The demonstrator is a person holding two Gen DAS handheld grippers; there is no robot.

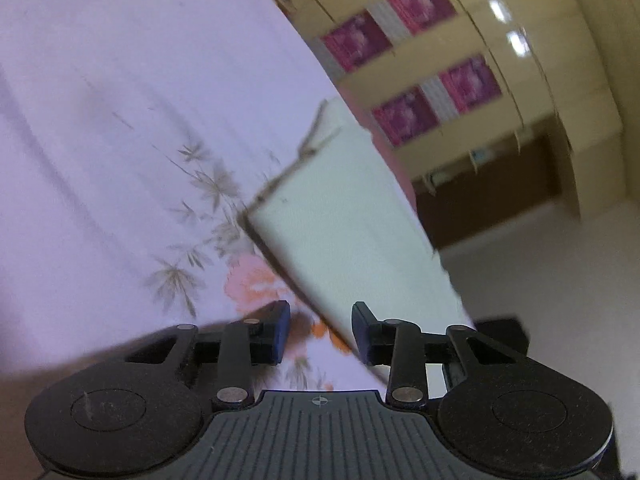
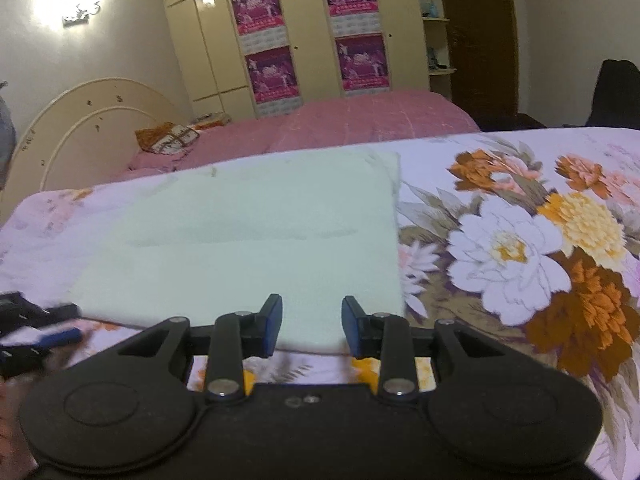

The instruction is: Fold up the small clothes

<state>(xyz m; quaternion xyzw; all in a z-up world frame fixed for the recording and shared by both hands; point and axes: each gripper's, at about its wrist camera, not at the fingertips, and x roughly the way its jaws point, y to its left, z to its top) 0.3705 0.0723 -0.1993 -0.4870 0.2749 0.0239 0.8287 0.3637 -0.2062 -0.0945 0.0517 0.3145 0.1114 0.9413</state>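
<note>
A pale green cloth (image 2: 256,240) lies flat on the flowered bedsheet (image 2: 520,240), folded into a rectangle with a crease across its middle. My right gripper (image 2: 311,322) is open and empty just above the cloth's near edge. In the left wrist view the same cloth (image 1: 344,232) lies tilted, with a dark hem along its left side. My left gripper (image 1: 321,330) is open and empty over the cloth's near corner. The left gripper (image 2: 36,336) also shows, blurred, at the left edge of the right wrist view.
The bedsheet (image 1: 100,120) is lilac with large orange and white flowers. A pink blanket (image 2: 360,116) covers the far part of the bed. A cream wardrobe (image 2: 308,32) with magenta posters stands behind, a curved headboard (image 2: 80,120) at left.
</note>
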